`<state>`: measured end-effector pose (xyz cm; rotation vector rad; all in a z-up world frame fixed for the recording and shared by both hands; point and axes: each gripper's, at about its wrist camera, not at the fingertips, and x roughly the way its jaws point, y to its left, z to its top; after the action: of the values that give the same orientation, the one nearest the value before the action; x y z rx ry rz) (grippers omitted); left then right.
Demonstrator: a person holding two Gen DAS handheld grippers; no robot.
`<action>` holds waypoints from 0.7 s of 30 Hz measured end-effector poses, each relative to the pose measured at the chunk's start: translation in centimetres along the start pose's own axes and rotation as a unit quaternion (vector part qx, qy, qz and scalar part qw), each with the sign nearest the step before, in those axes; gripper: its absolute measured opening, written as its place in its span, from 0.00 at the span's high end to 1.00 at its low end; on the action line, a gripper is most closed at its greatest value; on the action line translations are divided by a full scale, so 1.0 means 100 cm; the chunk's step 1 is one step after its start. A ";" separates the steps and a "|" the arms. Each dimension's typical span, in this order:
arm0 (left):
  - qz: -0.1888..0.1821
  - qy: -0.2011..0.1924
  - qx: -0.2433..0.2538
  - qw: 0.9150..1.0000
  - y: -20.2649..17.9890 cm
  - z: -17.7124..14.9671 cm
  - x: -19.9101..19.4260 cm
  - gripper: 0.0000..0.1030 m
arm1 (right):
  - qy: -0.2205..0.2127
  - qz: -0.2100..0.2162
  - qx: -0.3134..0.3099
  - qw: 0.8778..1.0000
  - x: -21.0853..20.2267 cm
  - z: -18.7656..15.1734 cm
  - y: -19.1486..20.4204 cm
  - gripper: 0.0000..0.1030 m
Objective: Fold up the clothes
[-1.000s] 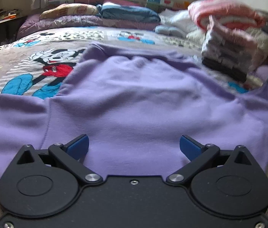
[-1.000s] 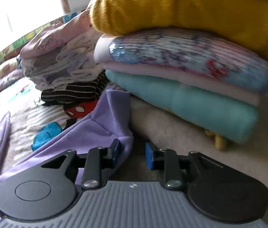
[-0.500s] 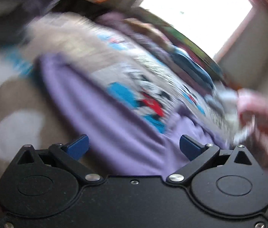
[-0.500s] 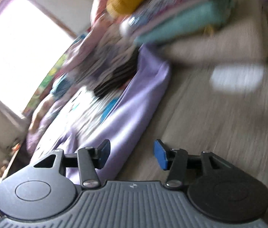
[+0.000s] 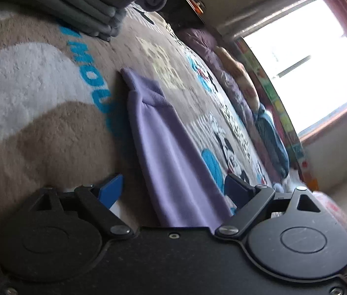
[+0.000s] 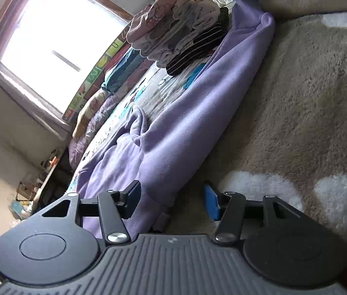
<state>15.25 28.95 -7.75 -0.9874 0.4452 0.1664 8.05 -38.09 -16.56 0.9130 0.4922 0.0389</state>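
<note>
**Sleeve lies straight ahead of your left tool**

Your left tool (image 5: 173,191) is closing, pads clear of cloth; the purple top (image 5: 173,162) runs between them, long axis toward upper left of frame, cuff at the far end. Your right tool (image 6: 171,202) stands half open astride the top's (image 6: 173,132) near edge, not pinching. Top lies on the bed (image 6: 308,98).
</note>
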 end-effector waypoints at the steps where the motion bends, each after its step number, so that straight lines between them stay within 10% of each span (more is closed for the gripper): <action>1: 0.005 -0.002 0.006 1.000 -0.004 -0.001 0.000 0.12 | -0.001 0.001 -0.001 1.000 0.003 0.000 0.001 0.46; 8: 0.049 -0.019 0.055 0.997 -0.016 -0.006 -0.006 0.12 | -0.011 0.000 -0.017 1.000 0.011 0.002 0.003 0.48; 13: 0.112 -0.063 0.165 0.978 -0.043 -0.026 -0.022 0.12 | -0.054 -0.024 -0.028 0.998 0.000 0.017 -0.004 0.49; 21: 0.085 -0.063 0.252 0.962 -0.075 -0.059 -0.016 0.12 | -0.140 -0.061 0.025 0.988 -0.024 0.055 -0.038 0.47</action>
<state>14.60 20.04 -4.08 -0.4345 0.4272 0.2532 7.64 -45.14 -15.75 0.9196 0.2878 -0.2108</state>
